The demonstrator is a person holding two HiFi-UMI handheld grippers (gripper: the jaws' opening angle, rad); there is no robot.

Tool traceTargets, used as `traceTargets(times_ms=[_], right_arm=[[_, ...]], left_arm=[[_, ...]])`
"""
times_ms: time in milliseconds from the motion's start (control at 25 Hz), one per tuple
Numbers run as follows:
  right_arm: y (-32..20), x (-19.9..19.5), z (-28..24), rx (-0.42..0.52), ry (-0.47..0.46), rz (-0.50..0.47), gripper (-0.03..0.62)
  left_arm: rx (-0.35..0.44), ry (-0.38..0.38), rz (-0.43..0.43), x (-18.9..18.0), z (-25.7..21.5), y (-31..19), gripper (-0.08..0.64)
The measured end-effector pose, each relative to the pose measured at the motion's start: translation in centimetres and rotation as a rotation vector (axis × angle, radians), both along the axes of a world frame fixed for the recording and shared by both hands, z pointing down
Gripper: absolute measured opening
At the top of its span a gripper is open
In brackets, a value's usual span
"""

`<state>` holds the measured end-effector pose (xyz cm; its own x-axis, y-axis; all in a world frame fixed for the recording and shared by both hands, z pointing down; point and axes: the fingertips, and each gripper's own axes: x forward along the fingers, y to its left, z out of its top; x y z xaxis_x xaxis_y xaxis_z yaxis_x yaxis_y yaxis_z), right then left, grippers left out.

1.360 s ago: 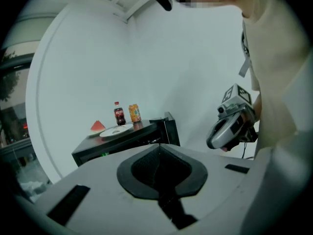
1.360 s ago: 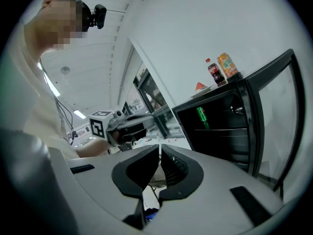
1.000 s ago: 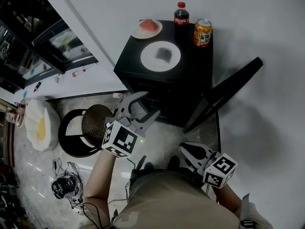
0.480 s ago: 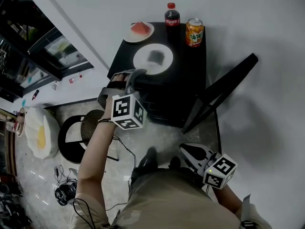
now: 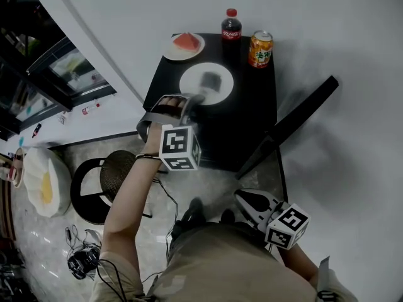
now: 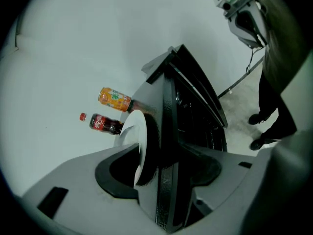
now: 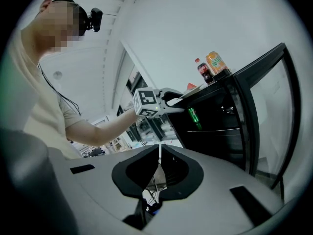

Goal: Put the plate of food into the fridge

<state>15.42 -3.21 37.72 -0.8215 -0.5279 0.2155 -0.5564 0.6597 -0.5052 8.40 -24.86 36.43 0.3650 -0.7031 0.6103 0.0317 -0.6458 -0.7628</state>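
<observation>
One black fridge stands by the wall, its door swung open. The left gripper reaches to the fridge's top. Its fingers are spread wide and have just been opening, and the rim of the white plate lies between them, unclamped. The right gripper hangs low by the person's waist, its fingers pressed together on nothing. The plate sits on the fridge top with dark food at its middle. Behind it stand a cola bottle and an orange can.

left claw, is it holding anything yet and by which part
Nothing yet. The left claw has just been opening; the near rim of the round white plate sits between its jaws, ungripped.
</observation>
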Motion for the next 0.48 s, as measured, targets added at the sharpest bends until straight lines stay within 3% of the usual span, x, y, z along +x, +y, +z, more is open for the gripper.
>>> traceTargets(times_ms=[480], right_arm=[[-0.9, -3.0, 0.2, -0.011, 0.023, -0.020, 0.028]], left_arm=[[0.009, 0.040, 0.046, -0.9, -0.4, 2.0, 0.247]])
